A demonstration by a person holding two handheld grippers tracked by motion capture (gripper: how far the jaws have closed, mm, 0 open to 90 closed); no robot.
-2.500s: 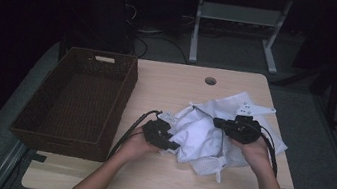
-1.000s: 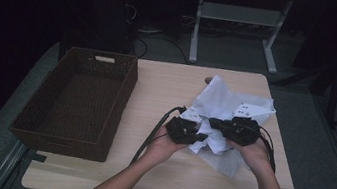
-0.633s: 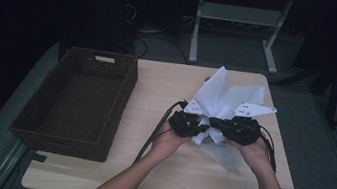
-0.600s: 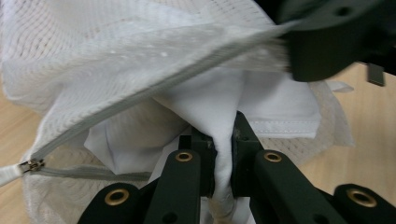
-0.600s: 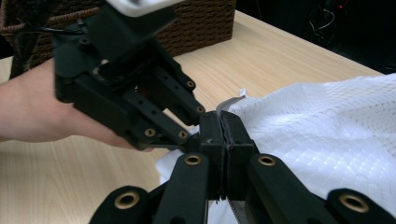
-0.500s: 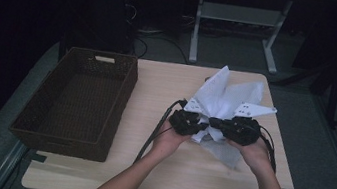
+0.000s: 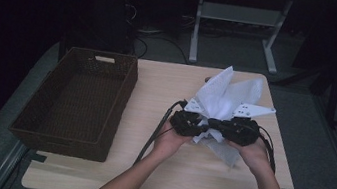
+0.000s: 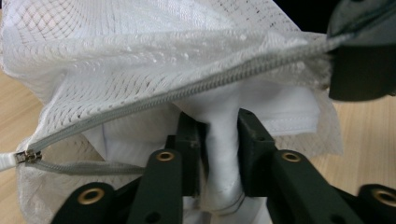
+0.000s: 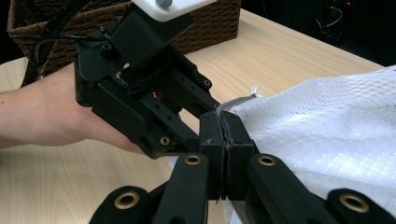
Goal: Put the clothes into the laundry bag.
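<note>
Where the left gripper looks along its own black jaws, a fold of plain white cloth stands between them; the jaws have just been opening, yet the fold fills the gap and both pads touch it, so it is grasping the cloth. That cloth sits inside a white mesh laundry bag, whose grey zipper runs slantwise above the jaws, its puller low at the left edge. At the upper right of the same view, the other gripper's dark jaw tip clamps the zipper's far end.

From the right gripper view, the jaws are pressed fully together, clenched on the bag's edge, with the mesh spreading off to the right. Just beyond stands the left gripper, in the person's left hand.

From the high view both grippers meet tip to tip over the light wooden counter, the bag bunched upward behind them. A dark brown woven basket sits well apart at the counter's left.
</note>
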